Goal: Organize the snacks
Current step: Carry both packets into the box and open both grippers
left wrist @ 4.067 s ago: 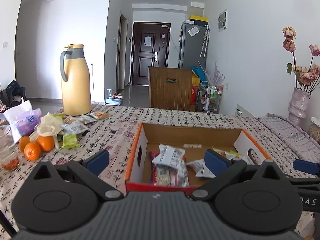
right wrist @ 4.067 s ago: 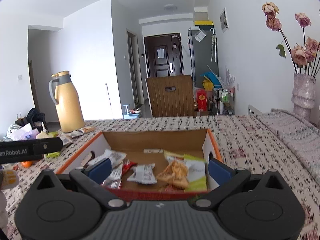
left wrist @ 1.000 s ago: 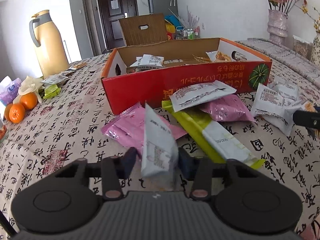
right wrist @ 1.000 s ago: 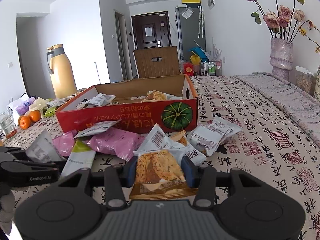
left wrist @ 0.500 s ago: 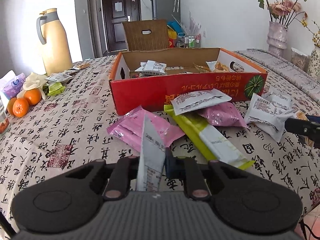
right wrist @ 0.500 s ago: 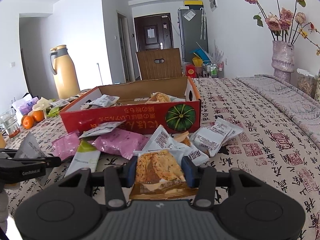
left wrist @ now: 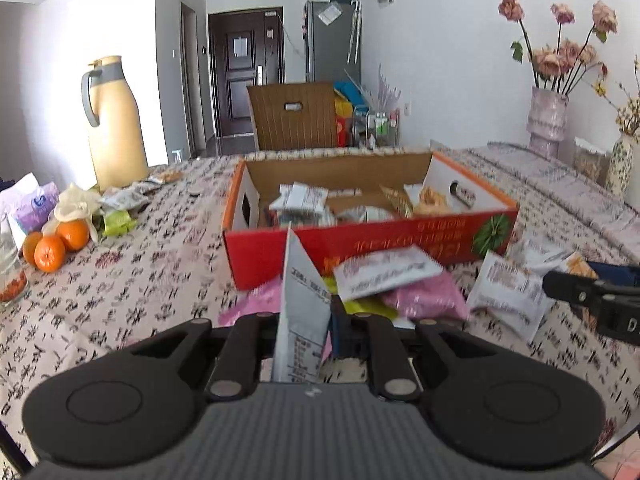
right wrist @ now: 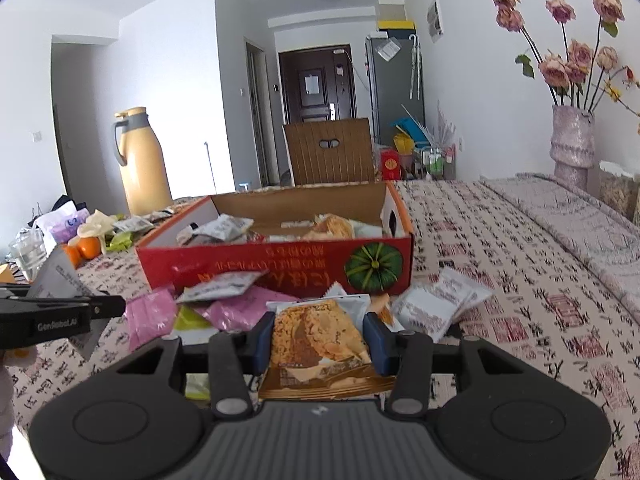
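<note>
My left gripper (left wrist: 306, 318) is shut on a white snack packet (left wrist: 301, 280), which stands edge-on above the table in front of the red cardboard box (left wrist: 360, 246). My right gripper (right wrist: 318, 334) is shut on an orange cracker packet (right wrist: 316, 336), low over the tablecloth. The box (right wrist: 280, 268) holds several packets. Before it lie a pink packet (left wrist: 424, 300), a white packet (left wrist: 384, 272) and more white packets (right wrist: 436, 300). The right wrist view shows the left gripper (right wrist: 60, 308) at the far left with its packet.
A yellow thermos jug (left wrist: 114, 124), oranges (left wrist: 56, 244), a glass (left wrist: 10, 272) and small wrappers sit at the left of the table. A vase of dried roses (left wrist: 546, 120) stands at the right. A wooden chair (left wrist: 294, 116) is behind the table.
My left gripper's jaws came together on the white packet and lifted it off the table. My right gripper kept its hold on the cracker packet and stayed in place.
</note>
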Available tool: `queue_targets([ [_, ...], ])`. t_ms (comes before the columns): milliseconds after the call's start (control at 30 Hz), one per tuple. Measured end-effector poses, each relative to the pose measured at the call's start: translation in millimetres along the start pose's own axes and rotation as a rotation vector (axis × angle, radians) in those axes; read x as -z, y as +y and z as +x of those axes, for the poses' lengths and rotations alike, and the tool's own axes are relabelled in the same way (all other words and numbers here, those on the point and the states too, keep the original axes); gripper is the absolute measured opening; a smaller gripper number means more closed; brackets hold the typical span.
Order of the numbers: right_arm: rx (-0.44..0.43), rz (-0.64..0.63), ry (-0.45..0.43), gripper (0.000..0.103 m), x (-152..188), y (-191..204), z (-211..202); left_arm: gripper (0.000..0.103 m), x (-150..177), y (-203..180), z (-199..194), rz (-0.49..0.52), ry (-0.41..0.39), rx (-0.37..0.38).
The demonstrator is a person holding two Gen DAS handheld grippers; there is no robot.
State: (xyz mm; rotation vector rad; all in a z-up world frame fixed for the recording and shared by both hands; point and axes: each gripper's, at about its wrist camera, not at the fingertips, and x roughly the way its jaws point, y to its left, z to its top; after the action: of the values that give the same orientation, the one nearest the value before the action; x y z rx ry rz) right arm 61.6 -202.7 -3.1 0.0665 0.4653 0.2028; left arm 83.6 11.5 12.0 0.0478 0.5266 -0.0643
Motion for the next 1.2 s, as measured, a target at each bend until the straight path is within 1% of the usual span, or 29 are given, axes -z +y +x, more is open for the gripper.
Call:
queue_targets([
  [233,0.003,-0.016,-0.049,0.046,-20.9,1.9,10.4,0.016,-27.1,-4.6,6.4,-0.018,-0.055,-0.001],
  [533,0.001,-0.028,-0.114,0.046,-55.1,0.2,33.8,0.016,-63.2,-8.2,30.2,-0.041,-0.086,-0.001],
  [700,0.002,-0.03,-0.144,0.046,-75.8,-3.9,53.2,0.016,-83.4,-12.4,49.3,-0.045,-0.088,0.0],
  [1000,-0.002,-0.046,-0.155,0.046,-105.9,-10.9,98.1,0.016,-108.6,-10.8,90.6,-0.064,-0.078,-0.02],
  [1200,0.007,-0.042,-0.13,0.046,-115.9,-15.2,135.2,0.016,-114.8,-5.6,123.3,-0.087,-0.058,-0.029],
])
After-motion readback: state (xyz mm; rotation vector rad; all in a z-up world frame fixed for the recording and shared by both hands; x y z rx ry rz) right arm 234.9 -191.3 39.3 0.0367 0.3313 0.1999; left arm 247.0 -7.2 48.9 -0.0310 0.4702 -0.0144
